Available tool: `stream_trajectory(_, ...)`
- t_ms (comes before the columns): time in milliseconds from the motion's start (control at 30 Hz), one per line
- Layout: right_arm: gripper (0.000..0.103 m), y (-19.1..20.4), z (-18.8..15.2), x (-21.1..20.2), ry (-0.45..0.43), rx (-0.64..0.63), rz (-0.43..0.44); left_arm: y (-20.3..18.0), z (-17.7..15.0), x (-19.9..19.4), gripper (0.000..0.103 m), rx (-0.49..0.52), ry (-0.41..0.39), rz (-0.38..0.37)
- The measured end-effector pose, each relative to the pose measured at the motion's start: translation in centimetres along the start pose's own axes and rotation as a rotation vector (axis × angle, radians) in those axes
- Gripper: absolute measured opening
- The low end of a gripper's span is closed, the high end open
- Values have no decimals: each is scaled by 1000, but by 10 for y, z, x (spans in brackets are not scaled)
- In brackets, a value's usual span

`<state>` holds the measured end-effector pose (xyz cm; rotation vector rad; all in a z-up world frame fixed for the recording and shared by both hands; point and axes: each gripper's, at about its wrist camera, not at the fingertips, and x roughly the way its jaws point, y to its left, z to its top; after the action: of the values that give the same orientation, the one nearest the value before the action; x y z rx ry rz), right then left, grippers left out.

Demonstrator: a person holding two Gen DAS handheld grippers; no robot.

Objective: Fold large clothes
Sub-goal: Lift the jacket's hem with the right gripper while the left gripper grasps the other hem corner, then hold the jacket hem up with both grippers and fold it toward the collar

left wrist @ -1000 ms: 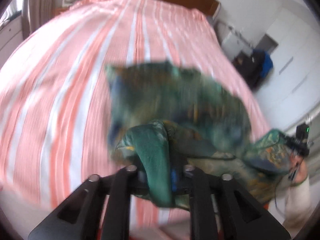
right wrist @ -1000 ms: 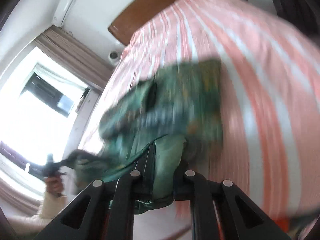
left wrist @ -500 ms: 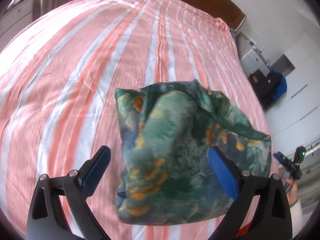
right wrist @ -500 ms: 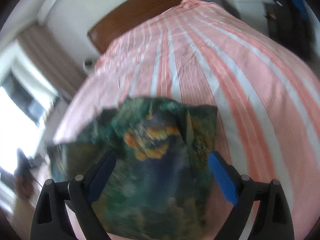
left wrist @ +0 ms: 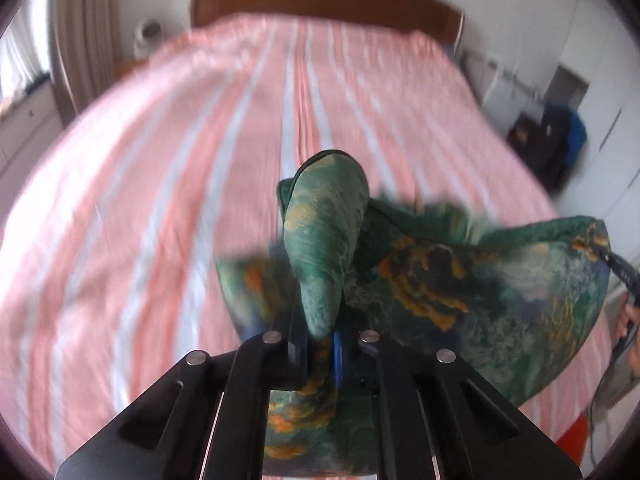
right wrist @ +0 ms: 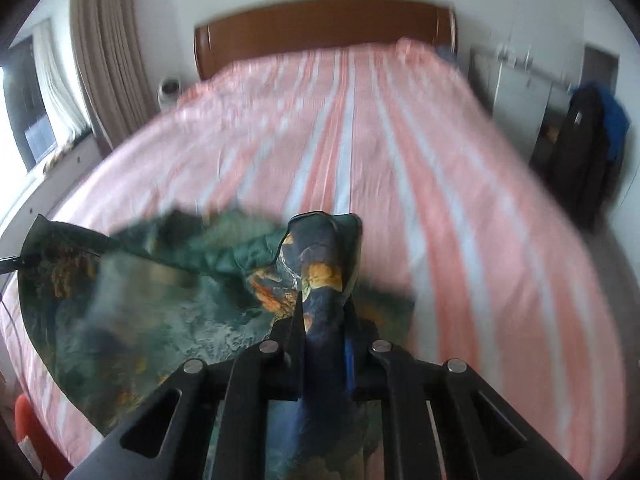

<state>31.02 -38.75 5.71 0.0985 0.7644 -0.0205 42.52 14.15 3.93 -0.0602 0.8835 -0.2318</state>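
Garment [left wrist: 480,280] first: it is a dark green cloth printed with orange, gold and deep blue patches, with a soft sheen, and it hangs between my two tongs above the near end of the bed [left wrist: 200,160]. My left tongs [left wrist: 320,350] are clamped shut on one bunched corner, which pokes forward past the tips as a rounded green roll with a yellowish blotch. From there the fabric spreads away to my right in a wide, slack sheet, its upper edge sagging slightly. My right tongs [right wrist: 324,344] are likewise closed on the other corner, a navy and orange tuft that stands up between the fingers [right wrist: 286,332]. In the right wrist view the cloth fans out to my left, wrinkled near the grip and smoother farther off, and its lower part drapes over the foot of the mattress. Much of the cloth is blurred, so finer detail of the pattern is hard to read.

The bedspread [right wrist: 400,160] beneath is salmon pink with white stripes running toward a brown wooden headboard [right wrist: 320,28]. Beige curtains [right wrist: 104,52] hang by the window on the left.
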Motion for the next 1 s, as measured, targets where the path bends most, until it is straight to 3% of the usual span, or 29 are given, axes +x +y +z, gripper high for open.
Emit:
stream_trajectory(67, 13, 2, 27, -13, -94, -7, -19, -11, 23, 1, 7, 30, -93, 77)
stream_trajectory(167, 13, 12, 55, 1, -178, -24, -81, -21, 38, 38, 7, 80, -139, 193)
stream_trajectory(267, 13, 17, 57, 52, -157, -43, -154, -15, 26, 113, 7, 103, -39, 275)
stream_trajectory(333, 13, 17, 36, 109, -45, -61, -195, -7, 1, 161, 9, 125, 54, 293)
stream_trajectory(400, 13, 14, 1, 160, 85, -72, -201, -3, -19, 182, 9, 126, 53, 272)
stream_trajectory(467, 14, 9, -25, 181, 117, -34, -169, 1, -25, 184, 11, 101, 16, 247)
stream_trajectory(600, 15, 1, -29, 178, 79, 5, -151, 16, -30, 187, 13, 16, 2, 179)
stream_trajectory(833, 17, -7, -41, 168, 62, -7, -171, 14, -35, 186, 16, 0, -26, 165)
stream_trajectory(1000, 18, -7, -37, 173, 53, 28, -130, 19, -36, 185, 23, -34, -30, 163)
